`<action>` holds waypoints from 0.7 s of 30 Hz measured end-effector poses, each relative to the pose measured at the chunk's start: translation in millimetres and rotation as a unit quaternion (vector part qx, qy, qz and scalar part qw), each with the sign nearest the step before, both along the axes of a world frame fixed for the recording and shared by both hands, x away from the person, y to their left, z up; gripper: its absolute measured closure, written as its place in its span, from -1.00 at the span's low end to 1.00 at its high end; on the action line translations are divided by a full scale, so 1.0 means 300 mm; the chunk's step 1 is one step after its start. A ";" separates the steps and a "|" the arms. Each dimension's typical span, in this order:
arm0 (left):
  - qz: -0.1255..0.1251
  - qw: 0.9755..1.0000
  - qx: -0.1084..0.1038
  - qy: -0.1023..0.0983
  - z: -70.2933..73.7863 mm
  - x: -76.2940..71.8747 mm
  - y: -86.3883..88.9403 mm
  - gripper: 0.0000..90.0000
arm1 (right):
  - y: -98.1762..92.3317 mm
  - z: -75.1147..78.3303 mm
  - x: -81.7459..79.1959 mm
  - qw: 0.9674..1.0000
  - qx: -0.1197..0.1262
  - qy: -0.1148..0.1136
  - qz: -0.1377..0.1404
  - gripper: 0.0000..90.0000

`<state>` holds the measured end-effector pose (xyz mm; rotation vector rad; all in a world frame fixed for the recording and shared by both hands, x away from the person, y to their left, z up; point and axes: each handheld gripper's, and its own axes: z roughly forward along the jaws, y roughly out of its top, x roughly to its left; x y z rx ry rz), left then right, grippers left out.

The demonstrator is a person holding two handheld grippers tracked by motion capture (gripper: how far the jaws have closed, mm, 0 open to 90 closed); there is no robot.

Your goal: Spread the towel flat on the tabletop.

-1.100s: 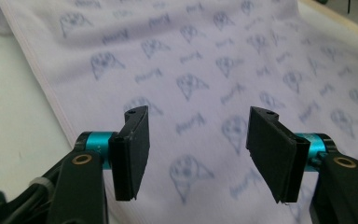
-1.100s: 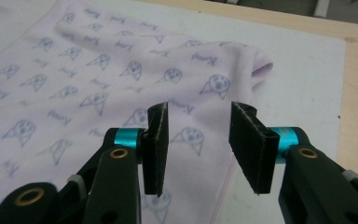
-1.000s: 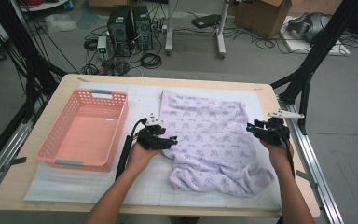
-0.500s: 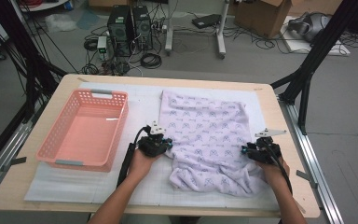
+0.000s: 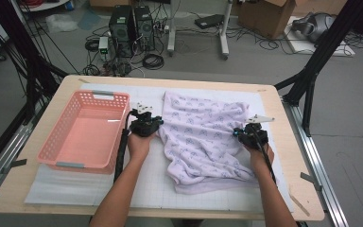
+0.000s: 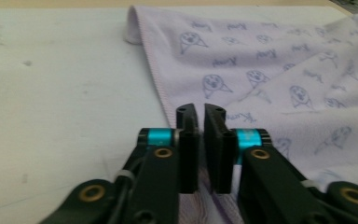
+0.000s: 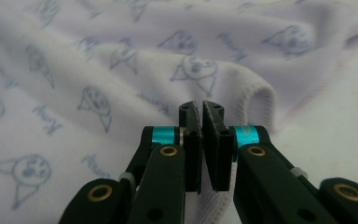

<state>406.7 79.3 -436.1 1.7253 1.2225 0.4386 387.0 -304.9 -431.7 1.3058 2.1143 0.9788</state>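
From above, a pink basket [image 5: 86, 135] sits left of the towel [image 5: 208, 137]; up close, left gripper [image 6: 201, 112] and right gripper [image 7: 200, 108] each pinch its hem.

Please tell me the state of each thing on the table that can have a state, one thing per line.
Lilac printed cloth: partly spread, near edge bunched, pinched at its left and right edges.
Pink plastic basket: upright, nothing inside.
Left claw: jaws nearly together on the cloth's hem; they have just been opening slightly.
Right claw: shut on a cloth fold.
Light wooden table: white mat covers it.
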 end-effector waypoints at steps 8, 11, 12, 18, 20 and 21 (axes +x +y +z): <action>-0.082 0.996 -0.011 0.018 0.025 -0.056 -0.022 -0.02 | -0.114 0.027 0.066 0.992 -0.014 -0.025 -0.125 0.92; -0.115 0.993 -0.002 0.019 0.040 -0.081 -0.027 -0.01 | -0.133 0.027 0.063 0.990 0.012 -0.021 -0.136 0.82; -0.121 0.992 -0.004 0.015 0.040 -0.093 -0.030 0.00 | -0.128 0.029 0.058 0.991 0.009 -0.022 -0.132 0.70; -0.153 0.987 0.011 0.043 -0.008 -0.150 -0.062 0.00 | -0.123 0.058 -0.021 0.996 0.030 -0.034 -0.072 0.43; -0.158 0.986 0.012 0.049 -0.023 -0.158 -0.080 0.00 | -0.129 0.067 -0.057 0.997 0.038 -0.033 -0.051 0.37; -0.159 0.986 0.010 0.053 -0.032 -0.161 -0.094 0.00 | -0.132 0.070 -0.075 0.998 0.042 -0.033 -0.043 0.36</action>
